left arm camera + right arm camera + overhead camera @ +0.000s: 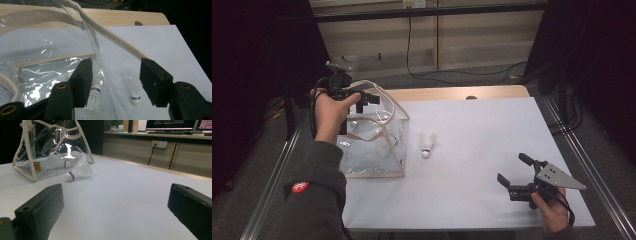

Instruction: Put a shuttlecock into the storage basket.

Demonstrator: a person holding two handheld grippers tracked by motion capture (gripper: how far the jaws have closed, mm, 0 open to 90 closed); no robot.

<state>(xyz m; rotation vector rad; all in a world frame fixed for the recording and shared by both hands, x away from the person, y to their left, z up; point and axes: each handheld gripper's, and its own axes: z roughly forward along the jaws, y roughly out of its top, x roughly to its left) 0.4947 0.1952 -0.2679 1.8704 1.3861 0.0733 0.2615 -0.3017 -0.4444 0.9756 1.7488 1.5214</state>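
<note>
High view. The left gripper (373, 100), held in the person's left hand (331, 116), hangs at the upper left of the frame over the top of a clear bag (372, 150) with cream trim. Its jaws stand apart; whether anything is caught between them cannot be told from here.

The bag stands on the white table (482, 140) at the left of centre. At least one shuttlecock (388, 148) lies inside it. A second shuttlecock (427, 144) lies on the table just right of the bag, cork end toward the bottom of the frame.

The right gripper (512, 170), in the right hand (552, 210), sits at the lower right, well apart from the bag, jaws spread wide and empty.

Left gripper view. The jaws rise from the bottom edge, wide apart. A cream handle (112, 40) runs from the top of the frame down to the tip of the right-hand jaw; it touches or passes just behind it, which one cannot be told. The clear wall of the bag lies between the jaws. One shuttlecock (93, 97) shows through the plastic beside the left-hand jaw; the other (133, 90) lies on the table between the jaws.

Right gripper view. Both jaws wide open over bare table. The bag (32, 167) stands at the upper left, with the loose shuttlecock (78, 171) just beside it.
</note>
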